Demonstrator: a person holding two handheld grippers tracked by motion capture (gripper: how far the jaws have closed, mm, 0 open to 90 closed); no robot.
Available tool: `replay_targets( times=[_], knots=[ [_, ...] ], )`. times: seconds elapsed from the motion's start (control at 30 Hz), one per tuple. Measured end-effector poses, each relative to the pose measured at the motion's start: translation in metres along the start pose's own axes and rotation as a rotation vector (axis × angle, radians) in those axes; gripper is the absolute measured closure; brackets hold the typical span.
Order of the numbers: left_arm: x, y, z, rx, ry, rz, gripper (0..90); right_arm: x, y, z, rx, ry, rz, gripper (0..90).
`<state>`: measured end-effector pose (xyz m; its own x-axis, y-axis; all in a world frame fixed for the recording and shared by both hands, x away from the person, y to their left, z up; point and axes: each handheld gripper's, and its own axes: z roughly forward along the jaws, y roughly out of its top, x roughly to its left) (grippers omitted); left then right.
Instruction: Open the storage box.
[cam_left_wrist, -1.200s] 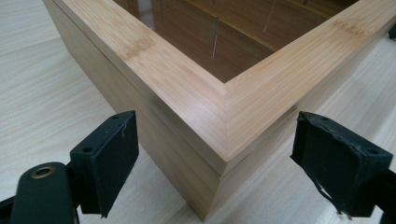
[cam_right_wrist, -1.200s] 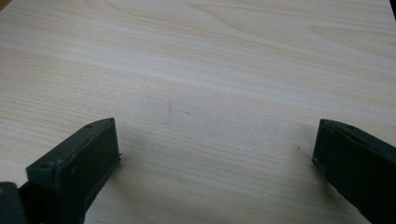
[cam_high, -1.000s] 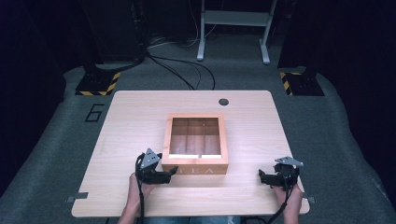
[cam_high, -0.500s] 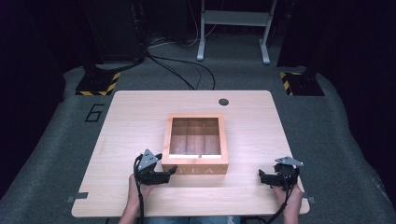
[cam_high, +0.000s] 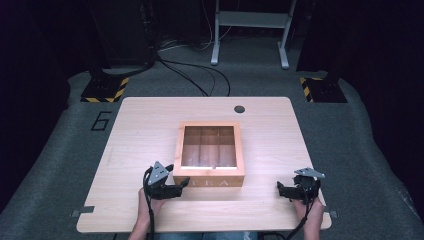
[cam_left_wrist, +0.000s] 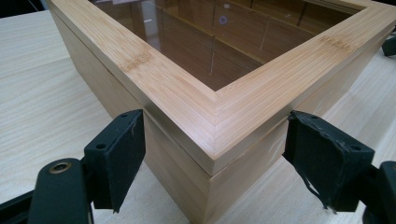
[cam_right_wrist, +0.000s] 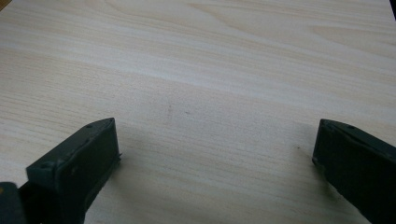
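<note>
A bamboo box (cam_high: 209, 181) with a glass-paned lid stands shut at the middle of the table, several wooden compartments visible through the pane. My left gripper (cam_high: 181, 185) is at its front left corner. In the left gripper view that corner of the box (cam_left_wrist: 187, 102) sits between the two black pads (cam_left_wrist: 116, 158), which have just been closing and now rest against the two side walls below the lid. My right gripper (cam_high: 281, 189) lies near the front right of the table, its jaws open over bare wood (cam_right_wrist: 215, 140).
The light wooden table (cam_high: 150, 120) has a round cable hole (cam_high: 239, 108) near its back edge. Grey floor surrounds it, with a painted "6" (cam_high: 101, 120), black cables and hazard-striped stand feet (cam_high: 105, 90) behind.
</note>
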<state>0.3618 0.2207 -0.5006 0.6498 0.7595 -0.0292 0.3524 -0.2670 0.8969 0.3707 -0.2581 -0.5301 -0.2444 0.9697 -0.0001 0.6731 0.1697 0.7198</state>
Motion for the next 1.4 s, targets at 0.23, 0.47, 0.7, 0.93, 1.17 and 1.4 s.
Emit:
replay_targets(
  times=[0.23, 0.47, 0.7, 0.93, 1.17, 1.4],
  knots=[
    [-0.002, 0.002, 0.0, -0.011, 0.013, 0.021, 20.6, 0.0, 0.0, 0.0, 0.0, 0.0, 0.0, 0.0],
    [-0.002, 0.003, -0.001, -0.021, 0.014, 0.01, 20.6, 0.0, 0.0, 0.0, 0.0, 0.0, 0.0, 0.0],
    [-0.002, 0.003, -0.001, -0.029, 0.017, 0.006, 20.7, 0.0, 0.0, 0.0, 0.0, 0.0, 0.001, 0.0],
    [-0.004, 0.004, -0.001, -0.04, 0.026, 0.0, 20.6, 0.0, 0.0, 0.0, 0.0, 0.0, 0.0, 0.0],
    [-0.006, 0.008, -0.001, -0.035, 0.081, 0.036, 22.3, 0.0, 0.0, 0.0, 0.0, 0.0, 0.0, 0.0],
    [-0.003, 0.011, 0.003, -0.047, 0.085, 0.027, 22.5, 0.0, 0.0, 0.0, 0.0, 0.0, 0.0, 0.0]
  ],
)
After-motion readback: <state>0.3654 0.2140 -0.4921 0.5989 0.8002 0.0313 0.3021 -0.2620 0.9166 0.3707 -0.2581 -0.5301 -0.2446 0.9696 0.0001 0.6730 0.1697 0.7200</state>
